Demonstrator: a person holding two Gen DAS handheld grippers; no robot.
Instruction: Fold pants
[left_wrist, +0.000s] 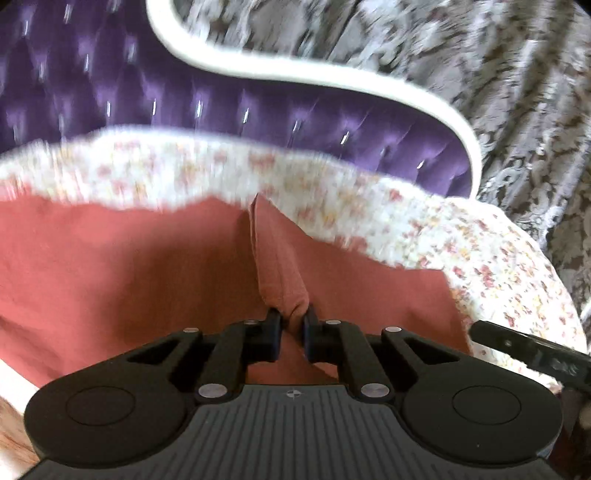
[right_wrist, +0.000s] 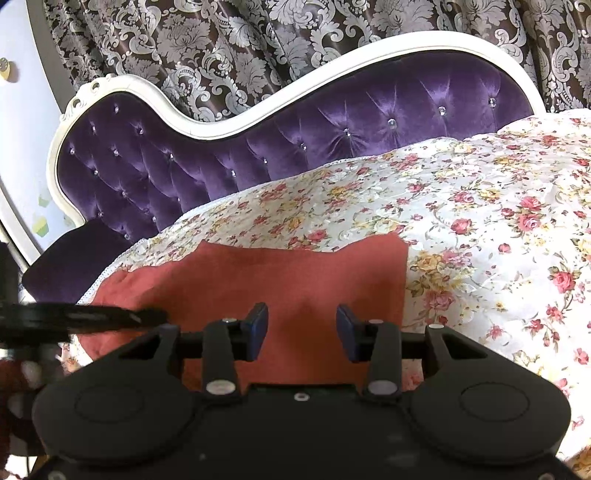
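Left wrist view: the left tongs (left_wrist: 291, 325) pinched a ridge of the pants (left_wrist: 129, 266) at centre frame — the right tongs (right_wrist: 302, 328) hovered half-wide, empty, over the cloth's lower middle.

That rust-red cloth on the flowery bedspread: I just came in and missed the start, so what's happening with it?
A person is folding rust-red pants laid on a white floral bedspread, with a handheld two-finger gripper in each hand. The left gripper is shut on a pinched-up ridge of the fabric. The right gripper is open over the pants, nothing between its blue pads. A purple tufted headboard stands behind.
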